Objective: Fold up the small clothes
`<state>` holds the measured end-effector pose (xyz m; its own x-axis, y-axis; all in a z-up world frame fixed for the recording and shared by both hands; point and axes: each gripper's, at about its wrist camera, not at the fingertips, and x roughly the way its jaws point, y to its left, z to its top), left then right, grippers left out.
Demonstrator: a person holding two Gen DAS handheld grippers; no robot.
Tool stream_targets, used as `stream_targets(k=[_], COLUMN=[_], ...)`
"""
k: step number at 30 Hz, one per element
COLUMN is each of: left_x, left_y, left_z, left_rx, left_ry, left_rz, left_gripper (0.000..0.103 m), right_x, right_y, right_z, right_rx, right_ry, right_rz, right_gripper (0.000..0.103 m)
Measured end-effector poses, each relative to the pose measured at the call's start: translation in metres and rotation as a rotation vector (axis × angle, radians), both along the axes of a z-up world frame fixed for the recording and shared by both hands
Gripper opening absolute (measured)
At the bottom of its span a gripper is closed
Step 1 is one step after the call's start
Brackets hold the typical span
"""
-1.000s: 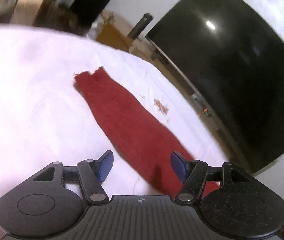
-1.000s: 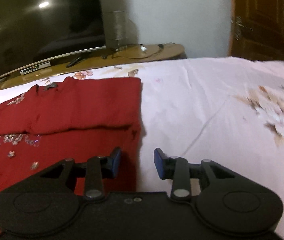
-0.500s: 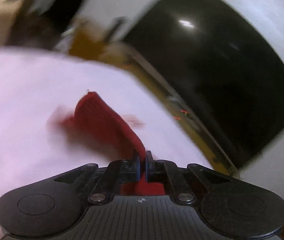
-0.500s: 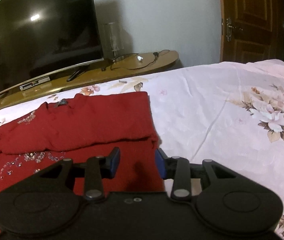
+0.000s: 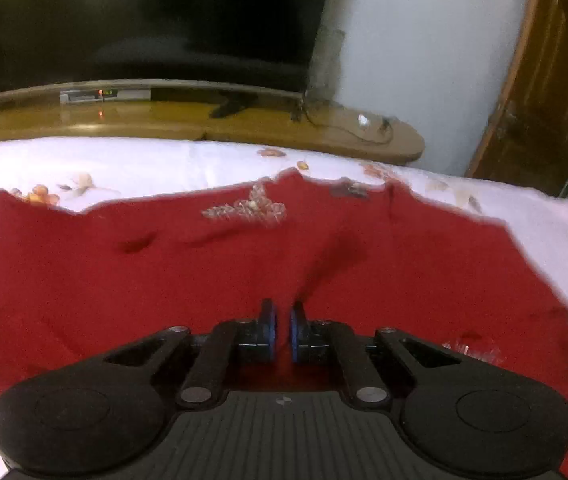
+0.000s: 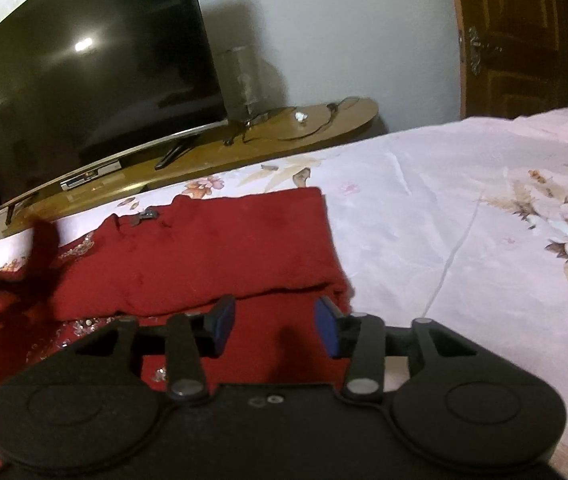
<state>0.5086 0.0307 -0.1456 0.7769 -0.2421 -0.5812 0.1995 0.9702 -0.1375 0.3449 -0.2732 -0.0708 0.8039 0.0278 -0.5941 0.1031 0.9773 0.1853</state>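
Note:
A small red garment point(image 5: 164, 272) with silver bead trim lies spread on the bed sheet point(image 5: 124, 160). My left gripper point(image 5: 282, 336) is shut on a fold of the red cloth, which rises in a ridge from its blue pads. In the right wrist view the garment point(image 6: 204, 248) shows one side folded over itself. My right gripper point(image 6: 274, 326) is open and empty, hovering just above the garment's near right corner. A blurred red strip with a dark shape point(image 6: 42, 256) hangs at the left of that view.
The bed has a pale floral sheet point(image 6: 483, 220), bare to the right of the garment. Behind it stand a low wooden stand point(image 6: 284, 136) with cables and a large dark television point(image 6: 84, 80). A brown wooden door point(image 6: 523, 40) is at the far right.
My left gripper closed on the red cloth and swung round with it over the garment. My right gripper drew back slightly toward the garment's near corner and stays open.

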Motion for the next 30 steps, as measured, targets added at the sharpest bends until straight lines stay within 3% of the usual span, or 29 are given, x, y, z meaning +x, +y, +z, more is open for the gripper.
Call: stream_targets(k=[1, 2, 3, 5, 6, 8, 10, 11, 16, 18, 20, 22, 23, 26, 30], left_x=[-0.009, -0.024, -0.033, -0.051, -0.052, -0.066, -0.073, -0.073, -0.069, -0.066, -0.056, -0.065, -0.064, -0.059, -0.064], left_y=[-0.002, -0.001, 0.008, 0.028, 0.044, 0.067, 0.094, 0.104, 0.131, 0.135, 0.131, 0.126, 0.121, 0.108, 0.107], left_z=[0.004, 0.008, 0.013, 0.021, 0.025, 0.021, 0.012, 0.006, -0.012, -0.013, -0.021, -0.022, -0.022, -0.021, -0.014], left_rx=[0.0, -0.025, -0.049, -0.051, -0.048, -0.028, -0.068, -0.091, -0.185, -0.233, -0.225, -0.164, -0.122, -0.028, -0.017], left_ry=[-0.031, -0.05, -0.083, -0.12, -0.136, -0.103, -0.044, -0.01, 0.03, 0.029, 0.047, 0.039, 0.032, 0.015, 0.014], left_rz=[-0.009, -0.012, 0.003, 0.056, 0.144, 0.24, 0.325, 0.344, 0.383, 0.373, 0.365, 0.34, 0.328, 0.302, 0.302], left_gripper=[0.036, 0.058, 0.061, 0.061, 0.061, 0.06, 0.05, 0.045, 0.044, 0.044, 0.044, 0.044, 0.044, 0.044, 0.044], right_x=[0.003, 0.006, 0.01, 0.023, 0.03, 0.051, 0.075, 0.088, 0.133, 0.14, 0.143, 0.144, 0.144, 0.136, 0.117], right_y=[0.0, 0.001, 0.004, 0.011, 0.016, 0.032, 0.052, 0.064, 0.117, 0.126, 0.129, 0.129, 0.129, 0.122, 0.088], right_z=[0.0, 0.0, 0.002, 0.003, 0.003, -0.001, -0.012, -0.019, -0.053, -0.064, -0.067, -0.067, -0.066, -0.055, -0.02], right_rx=[0.017, 0.032, 0.05, 0.115, 0.155, 0.287, 0.428, 0.491, 0.625, 0.647, 0.665, 0.651, 0.62, 0.523, 0.399], right_ry=[0.004, 0.001, -0.009, -0.018, -0.022, -0.022, 0.01, 0.037, 0.177, 0.192, 0.166, 0.137, 0.129, 0.07, -0.068], right_rz=[0.009, 0.02, 0.033, 0.071, 0.09, 0.146, 0.197, 0.22, 0.284, 0.272, 0.254, 0.234, 0.225, 0.212, 0.183], right_gripper=[0.052, 0.054, 0.055, 0.055, 0.055, 0.053, 0.049, 0.048, 0.048, 0.047, 0.042, 0.012, 0.006, 0.005, 0.005])
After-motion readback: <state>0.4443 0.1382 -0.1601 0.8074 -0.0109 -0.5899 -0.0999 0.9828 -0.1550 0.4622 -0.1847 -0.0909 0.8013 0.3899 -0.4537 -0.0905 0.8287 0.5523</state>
